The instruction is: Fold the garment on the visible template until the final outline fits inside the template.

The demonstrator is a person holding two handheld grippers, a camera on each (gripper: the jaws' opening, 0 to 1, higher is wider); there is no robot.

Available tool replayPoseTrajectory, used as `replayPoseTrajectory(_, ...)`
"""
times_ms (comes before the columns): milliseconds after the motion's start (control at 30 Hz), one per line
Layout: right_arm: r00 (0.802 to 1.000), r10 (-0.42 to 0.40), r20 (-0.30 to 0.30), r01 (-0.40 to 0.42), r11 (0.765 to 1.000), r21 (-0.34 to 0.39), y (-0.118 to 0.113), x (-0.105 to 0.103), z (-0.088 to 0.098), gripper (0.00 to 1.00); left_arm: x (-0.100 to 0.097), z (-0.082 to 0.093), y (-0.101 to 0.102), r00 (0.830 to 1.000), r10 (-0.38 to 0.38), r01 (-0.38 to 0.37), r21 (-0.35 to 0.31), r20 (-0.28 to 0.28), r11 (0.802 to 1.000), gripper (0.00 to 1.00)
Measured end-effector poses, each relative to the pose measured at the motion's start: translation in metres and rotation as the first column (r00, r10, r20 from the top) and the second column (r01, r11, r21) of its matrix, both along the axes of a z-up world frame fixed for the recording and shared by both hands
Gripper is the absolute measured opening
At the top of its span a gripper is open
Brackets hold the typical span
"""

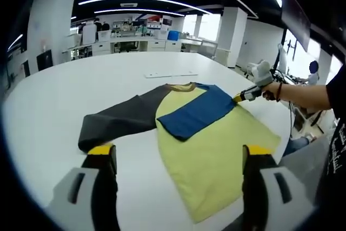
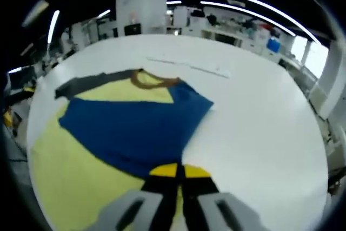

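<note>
Big white table (image 1: 65, 96) with the shirt (image 1: 216, 150) flat in the middle — blue sleeve (image 1: 197, 114) already across the chest, grey sleeve (image 1: 116, 120) still out. Right gripper (image 2: 177, 171) looks pinched on the blue sleeve's edge; left gripper (image 1: 178, 158) hovers spread. Grey sleeve's probably next.

The garment (image 1: 216, 150) has a pale yellow body, a royal blue sleeve (image 1: 197, 113) folded across its chest, a dark charcoal grey sleeve (image 1: 116, 120) stretched out to the left, and a brown-tan collar (image 1: 181, 86). All its panels are plain, with no print. The table (image 1: 65, 90) is plain white. The left claw (image 1: 181, 158) has light grey arms with black fingers capped in yellow. The right claw (image 2: 178, 172) shows the same grey, black and yellow colouring.
</note>
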State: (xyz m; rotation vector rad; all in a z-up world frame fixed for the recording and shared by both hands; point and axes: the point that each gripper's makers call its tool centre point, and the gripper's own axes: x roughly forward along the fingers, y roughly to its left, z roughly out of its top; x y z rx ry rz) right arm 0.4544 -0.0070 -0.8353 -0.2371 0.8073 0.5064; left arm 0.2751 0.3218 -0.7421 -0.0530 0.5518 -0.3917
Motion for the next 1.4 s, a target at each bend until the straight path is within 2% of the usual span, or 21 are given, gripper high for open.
replayPoseTrajectory(200,0.999,-0.037,-0.035,0.037,0.999,-0.005,-0.008,0.002,-0.009,0.0,0.0,-0.001,0.0,1.0,0.002,-0.002,-0.001,-0.001,1.0,0.94)
replayPoseTrajectory(300,0.988,-0.127,-0.084,0.133,0.988,0.076,-0.005,-0.003,-0.009,0.0,-0.001,-0.002,0.001,1.0,0.003,-0.003,0.005,-0.005,1.0,0.94)
replayPoseTrajectory(367,0.981,-0.158,-0.112,0.171,0.978,0.121,-0.007,-0.002,-0.008,0.0,-0.001,-0.001,0.003,1.0,0.006,-0.006,0.006,-0.005,1.0,0.94)
replayPoseTrajectory(467,0.982,-0.147,-0.122,0.163,0.978,0.132,-0.011,0.004,-0.011,0.0,-0.001,-0.001,0.007,1.0,0.019,-0.019,0.004,0.0,1.0,0.95)
replayPoseTrajectory(633,0.986,-0.128,-0.105,0.144,0.978,0.154,-0.005,-0.003,-0.003,0.0,-0.001,0.0,0.016,0.999,0.043,-0.043,0.006,0.002,0.999,0.95)
replayPoseTrajectory(700,0.991,-0.114,-0.072,0.125,0.977,0.175,-0.002,0.002,0.004,0.1,0.0,0.0,0.02,0.998,0.055,-0.055,0.007,0.0,0.998,0.96)
replayPoseTrajectory(800,0.996,-0.089,-0.029,0.093,0.974,0.208,0.005,0.002,0.019,0.33,0.002,0.003,0.028,0.998,0.069,-0.069,0.019,0.006,0.997,0.97)
replayPoseTrajectory(867,0.997,-0.073,-0.011,0.073,0.969,0.236,0.012,-0.002,0.029,0.44,0.004,0.007,0.035,0.996,0.093,-0.093,-0.006,0.01,0.996,0.98)
replayPoseTrajectory(967,0.999,-0.051,0.003,0.049,0.961,0.273,0.019,-0.008,0.044,0.57,0.007,0.01,0.044,0.992,0.125,-0.125,-0.033,0.014,0.992,0.99)
replayPoseTrajectory(1233,0.999,-0.048,-0.011,0.049,0.942,0.332,0.016,-0.025,0.066,0.8,0.02,0.018,0.077,0.979,0.199,-0.197,-0.064,0.03,0.978,0.99)
replayPoseTrajectory(1267,0.999,-0.041,-0.005,0.04,0.942,0.334,0.022,-0.039,0.074,0.82,0.023,0.021,0.08,0.978,0.207,-0.204,-0.07,0.037,0.976,0.99)
replayPoseTrajectory(1400,1.0,-0.014,0.018,0.008,0.948,0.318,0.015,-0.045,0.08,0.9,0.031,0.025,0.092,0.974,0.221,-0.218,-0.063,0.044,0.974,0.99)
